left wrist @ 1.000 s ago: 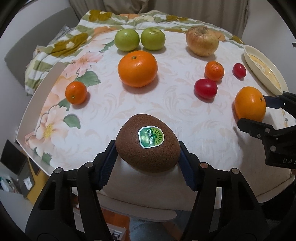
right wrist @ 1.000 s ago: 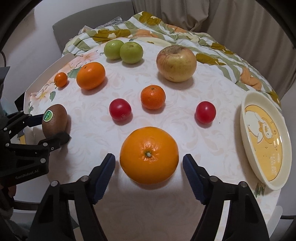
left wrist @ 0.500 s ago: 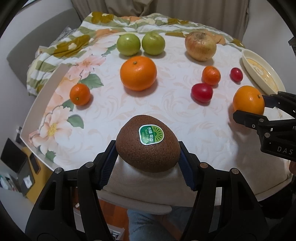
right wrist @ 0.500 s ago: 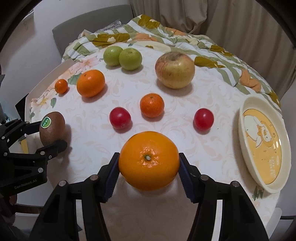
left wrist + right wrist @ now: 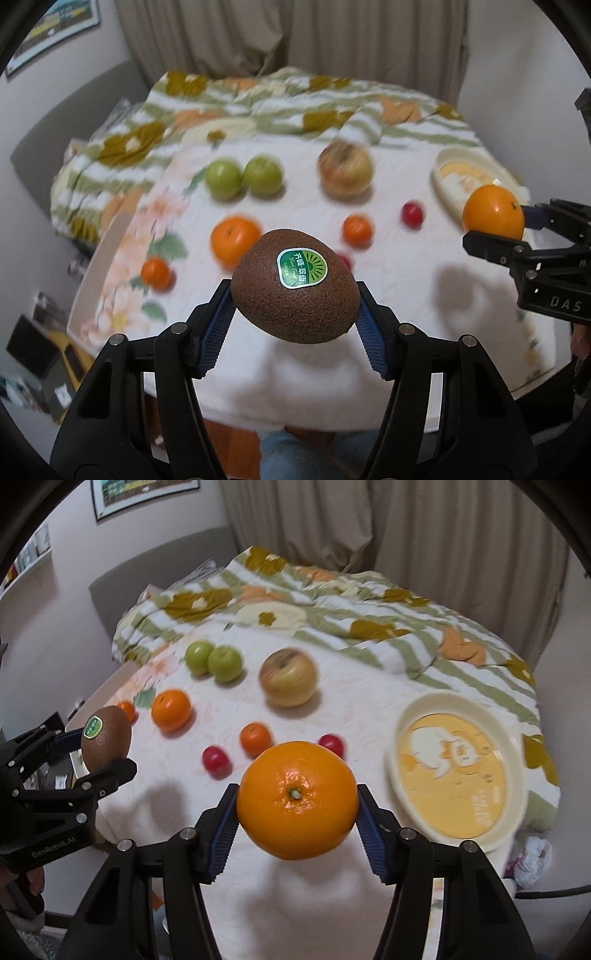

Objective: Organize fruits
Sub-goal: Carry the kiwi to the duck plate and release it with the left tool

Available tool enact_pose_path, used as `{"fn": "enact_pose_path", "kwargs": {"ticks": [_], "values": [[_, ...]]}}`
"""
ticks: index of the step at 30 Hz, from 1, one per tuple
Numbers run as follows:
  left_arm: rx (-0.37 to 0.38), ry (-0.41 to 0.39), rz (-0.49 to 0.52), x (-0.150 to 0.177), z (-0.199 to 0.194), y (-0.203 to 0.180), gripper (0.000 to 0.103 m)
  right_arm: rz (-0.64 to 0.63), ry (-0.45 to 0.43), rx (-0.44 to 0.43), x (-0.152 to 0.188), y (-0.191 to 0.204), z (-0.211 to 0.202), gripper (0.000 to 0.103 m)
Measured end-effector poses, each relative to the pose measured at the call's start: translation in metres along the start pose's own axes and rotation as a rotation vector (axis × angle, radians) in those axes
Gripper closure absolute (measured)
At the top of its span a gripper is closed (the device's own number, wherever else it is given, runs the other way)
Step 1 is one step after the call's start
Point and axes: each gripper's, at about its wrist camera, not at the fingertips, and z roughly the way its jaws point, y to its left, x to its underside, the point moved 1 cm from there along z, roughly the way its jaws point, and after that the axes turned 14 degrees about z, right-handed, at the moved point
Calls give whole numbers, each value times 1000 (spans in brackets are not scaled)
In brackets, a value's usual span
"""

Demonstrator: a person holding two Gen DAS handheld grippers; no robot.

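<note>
My left gripper (image 5: 295,317) is shut on a brown kiwi (image 5: 295,286) with a green sticker and holds it above the table's near edge. It also shows in the right wrist view (image 5: 106,736). My right gripper (image 5: 297,819) is shut on a large orange (image 5: 297,799), lifted above the table; it shows in the left wrist view (image 5: 493,218) too. A cream plate (image 5: 517,760) with a yellow picture lies at the right. On the table lie two green apples (image 5: 212,661), a big apple (image 5: 288,677), another orange (image 5: 171,709), mandarins (image 5: 255,738) and small red fruits (image 5: 216,760).
The table (image 5: 332,709) has a white floral cloth. A striped floral blanket (image 5: 332,602) is bunched along its far side, with curtains behind. A grey chair back (image 5: 74,122) stands at the far left. The floor and dark items lie below the left edge.
Both grippers have risen well above the table with their fruit. The right gripper closed on the large orange about half a second ago and lifted it.
</note>
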Motion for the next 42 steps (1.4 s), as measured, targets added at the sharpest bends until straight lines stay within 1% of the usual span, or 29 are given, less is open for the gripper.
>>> {"fn": "enact_pose_path", "kwargs": {"ticks": [2, 6, 10, 13, 16, 18, 24, 29, 33, 36, 39, 42], "values": [[16, -34, 28, -18, -5, -6, 33, 15, -22, 18, -5, -7, -8, 47], [63, -96, 88, -57, -7, -18, 33, 78, -68, 68, -20, -34, -27, 47], [117, -139, 151, -93, 0, -33, 33, 154, -102, 124, -33, -61, -38, 47], [170, -167, 216, -123, 9, -48, 33, 226, -124, 170, -42, -84, -45, 47], [225, -178, 272, -146, 22, -63, 33, 280, -134, 210, -47, -99, -48, 47], [277, -183, 315, -163, 34, -75, 33, 325, -140, 239, -51, -111, -49, 47], [396, -178, 439, -197, 71, -117, 33, 447, -150, 322, -55, -144, -47, 47], [465, -168, 542, -212, 106, -152, 33, 519, -149, 370, -53, -164, -42, 47], [511, -139, 604, -216, 137, -178, 33, 582, -134, 405, -48, -175, -33, 47], [531, -116, 656, -216, 155, -194, 33, 621, -127, 422, -44, -183, -29, 47], [522, -95, 727, -214, 169, -210, 33, 647, -120, 437, -41, -187, -26, 47], [541, -78, 761, -213, 179, -221, 33, 659, -108, 456, -38, -188, -23, 47]]}}
